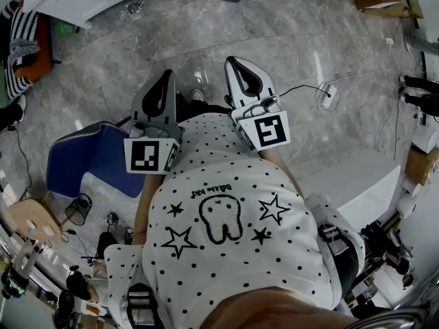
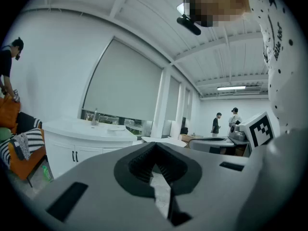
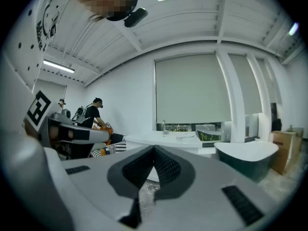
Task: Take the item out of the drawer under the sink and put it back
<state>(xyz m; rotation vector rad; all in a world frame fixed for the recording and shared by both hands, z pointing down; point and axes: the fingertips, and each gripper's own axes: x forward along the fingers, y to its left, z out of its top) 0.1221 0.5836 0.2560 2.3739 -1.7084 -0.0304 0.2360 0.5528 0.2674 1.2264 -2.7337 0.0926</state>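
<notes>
Distance was judged the chief source of trouble: the sink cabinet (image 2: 77, 150) was seen well apart from both tools, at the far left of the room. Its fronts appeared closed, so the item was taken to be inside the drawer, unseen in any view. The left gripper (image 1: 165, 75) and the right gripper (image 1: 232, 62) were held near the chest, side by side and roughly level, each with its jaws brought together on nothing. A handle could not be hooked with jaws so closed; they would have to be parted before the drawer was reached, or the pull could be fumbled. On the way across, a trip could be caused by the cable (image 1: 298, 86) and the power strip (image 1: 328, 95) lying on the floor (image 1: 206, 26) to the right, and the blue chair (image 1: 96, 157) at the near left could be clipped. Beside the cabinet, the left approach was narrowed by the orange seat (image 1: 42, 50) and a person (image 2: 8, 61) bent over it. Open room was found straight ahead, where bare floor ran between chair and cable toward the cabinet.
</notes>
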